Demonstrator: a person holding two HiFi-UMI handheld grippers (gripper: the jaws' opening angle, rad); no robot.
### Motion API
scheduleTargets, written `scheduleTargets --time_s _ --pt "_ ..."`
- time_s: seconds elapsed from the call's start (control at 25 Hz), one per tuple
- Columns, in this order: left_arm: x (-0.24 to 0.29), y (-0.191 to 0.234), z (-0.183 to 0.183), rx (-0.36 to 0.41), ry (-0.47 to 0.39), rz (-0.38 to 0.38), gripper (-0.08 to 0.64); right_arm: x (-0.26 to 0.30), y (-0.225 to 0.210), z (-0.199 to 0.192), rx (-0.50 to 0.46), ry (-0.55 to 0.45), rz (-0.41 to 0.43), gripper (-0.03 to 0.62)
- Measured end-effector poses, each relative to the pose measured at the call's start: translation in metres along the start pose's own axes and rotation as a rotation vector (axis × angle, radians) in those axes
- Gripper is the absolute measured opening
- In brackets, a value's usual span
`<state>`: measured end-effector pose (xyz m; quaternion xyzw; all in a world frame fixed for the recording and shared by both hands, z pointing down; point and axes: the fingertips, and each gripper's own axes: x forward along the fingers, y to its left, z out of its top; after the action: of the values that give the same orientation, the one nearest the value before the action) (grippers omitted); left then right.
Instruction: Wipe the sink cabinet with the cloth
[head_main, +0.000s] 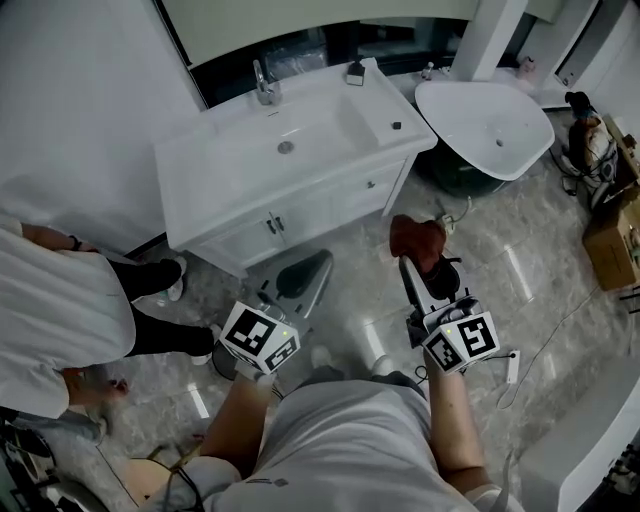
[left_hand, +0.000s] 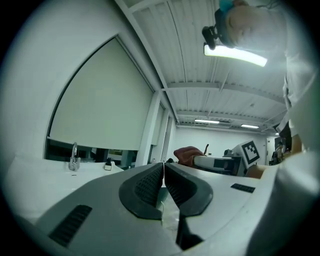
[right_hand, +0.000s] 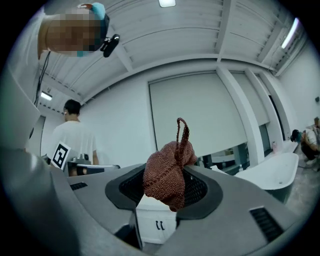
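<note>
A white sink cabinet (head_main: 290, 215) with a basin top and a chrome tap (head_main: 264, 85) stands ahead of me against the wall. My right gripper (head_main: 412, 250) is shut on a reddish-brown knitted cloth (head_main: 417, 238), held up in front of the cabinet's right end, clear of it. In the right gripper view the cloth (right_hand: 167, 175) bulges out between the pads, its loop sticking up. My left gripper (head_main: 312, 268) hangs low before the cabinet doors, jaws shut with nothing between them (left_hand: 163, 187).
A white freestanding bathtub (head_main: 485, 125) stands right of the cabinet. A person in a white shirt (head_main: 55, 310) stands at the left, by the wall. A cardboard box (head_main: 612, 240) and cables lie at the far right on the tiled floor.
</note>
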<state>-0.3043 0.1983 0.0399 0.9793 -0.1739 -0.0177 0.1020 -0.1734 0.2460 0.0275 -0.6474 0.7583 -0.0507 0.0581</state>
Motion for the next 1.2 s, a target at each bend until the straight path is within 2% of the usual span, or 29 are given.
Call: scheduleTargets --time_s 0.08,0.24,0.6,0.8,1.2 --pt "-0.006 0.009 -0.004 -0.010 0.004 -0.010 0.021 0.006 0.000 -0.008 0.036 0.005 -0.025 0.176" --pt "-0.015 0.023 -0.011 -0.020 0.021 -0.026 0.021 0.017 0.009 -0.017 0.044 0.011 -0.053 0.176" --pt "-0.008 0.055 -0.025 -0.040 0.051 -0.005 0.021 0.049 -0.006 -0.039 0.081 0.042 -0.061 0.176" --pt "0.011 0.072 -0.026 -0.041 0.057 0.047 0.021 0.076 -0.031 -0.046 0.103 0.061 -0.023 0.176" --pt "0.081 0.104 -0.026 -0.068 0.065 0.194 0.021 0.141 -0.102 -0.050 0.130 0.126 0.114 0.176"
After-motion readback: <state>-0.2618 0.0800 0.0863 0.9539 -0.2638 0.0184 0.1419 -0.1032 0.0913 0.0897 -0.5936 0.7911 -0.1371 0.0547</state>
